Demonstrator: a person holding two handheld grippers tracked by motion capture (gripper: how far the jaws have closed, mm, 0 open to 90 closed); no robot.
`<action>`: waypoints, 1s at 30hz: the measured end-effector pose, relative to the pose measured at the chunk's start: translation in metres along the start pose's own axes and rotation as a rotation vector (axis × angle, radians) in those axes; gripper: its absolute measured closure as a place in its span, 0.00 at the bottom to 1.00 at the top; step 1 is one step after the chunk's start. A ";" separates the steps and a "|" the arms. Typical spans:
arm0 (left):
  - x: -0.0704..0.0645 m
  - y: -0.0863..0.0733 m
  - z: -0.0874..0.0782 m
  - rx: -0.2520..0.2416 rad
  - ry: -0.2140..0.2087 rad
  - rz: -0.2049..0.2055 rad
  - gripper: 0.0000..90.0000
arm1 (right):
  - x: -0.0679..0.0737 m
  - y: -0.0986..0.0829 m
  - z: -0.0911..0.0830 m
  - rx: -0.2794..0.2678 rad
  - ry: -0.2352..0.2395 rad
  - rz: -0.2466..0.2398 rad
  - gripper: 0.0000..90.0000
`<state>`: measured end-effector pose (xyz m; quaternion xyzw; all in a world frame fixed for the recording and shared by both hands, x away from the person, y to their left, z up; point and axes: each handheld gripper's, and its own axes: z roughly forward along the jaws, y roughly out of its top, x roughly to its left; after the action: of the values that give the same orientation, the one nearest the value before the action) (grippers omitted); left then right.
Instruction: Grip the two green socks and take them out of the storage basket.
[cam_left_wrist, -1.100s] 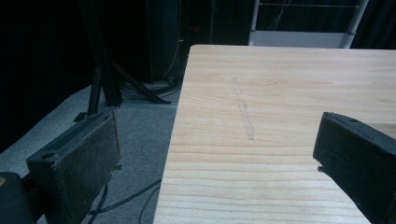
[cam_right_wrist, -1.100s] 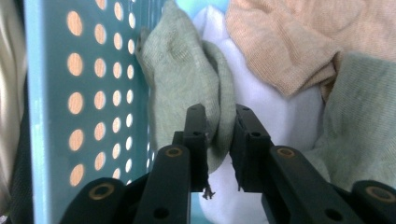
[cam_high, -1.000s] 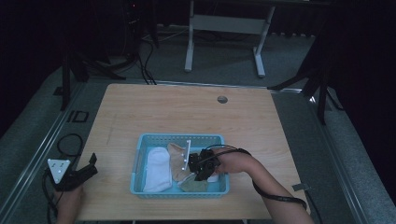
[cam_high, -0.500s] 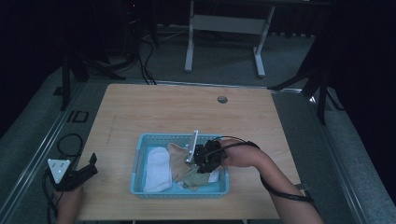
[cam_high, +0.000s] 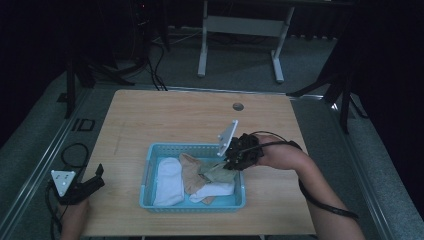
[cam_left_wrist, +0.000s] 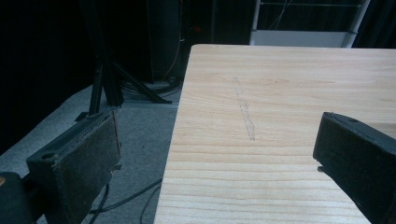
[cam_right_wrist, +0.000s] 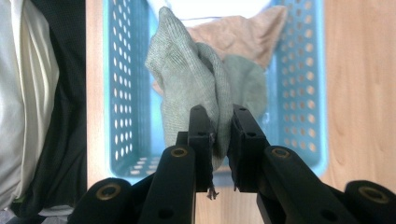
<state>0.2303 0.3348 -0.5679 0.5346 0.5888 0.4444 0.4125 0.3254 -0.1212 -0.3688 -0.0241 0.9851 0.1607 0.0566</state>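
**Green-grey sock lifted from blue basket, right gripper clamped**

Left gripper (cam_high: 95, 177): at the near left corner of the table (cam_high: 165, 115), low, held in a hand (cam_high: 74, 216); jaws spread wide with nothing between them, bare wood grain and the table's left edge seen past them in the left gripper view; unchanged in place from the earlier frames

White sock (cam_high: 167, 180): flat in the left part of the basket, long axis running near to far

Blue basket (cam_high: 145, 175): perforated plastic, rectangular, on the near middle of the table; same spot as before

Tan sock (cam_high: 191, 170): crumpled in the basket's middle, partly under the green-grey sock; a second white piece (cam_high: 215, 191) lying toward the near right corner

Green-grey sock (cam_right_wrist: 187, 79): knitted, ribbed weave, soft fold down its middle; pinched at one end, the rest hanging down from the jaws toward the basket's right part, its lower end touching the socks below; long axis roughly upright in the high view (cam_high: 217, 172), running straight away from the jaws in the right gripper view

Right gripper (cam_high: 235, 159): over the right rim of the basket, jaws narrowed tight onto the sock's edge, cloth bunched between them; grey plate tilted up to the far left; higher and farther right than half a second ago, when down among the socks inside the basket
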 end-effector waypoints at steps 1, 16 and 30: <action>0.000 0.000 0.000 0.000 0.000 0.000 0.00 | -0.001 -0.003 -0.004 -0.008 -0.005 0.007 0.89; 0.000 0.000 0.000 -0.002 0.003 -0.003 0.00 | -0.002 -0.062 -0.042 -0.051 -0.073 0.132 0.89; -0.001 0.000 0.000 0.001 0.004 0.005 0.00 | 0.002 -0.133 -0.031 -0.050 -0.079 0.267 0.89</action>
<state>0.2305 0.3341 -0.5680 0.5352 0.5886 0.4462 0.4099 0.3287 -0.2568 -0.3816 0.1123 0.9722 0.1920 0.0730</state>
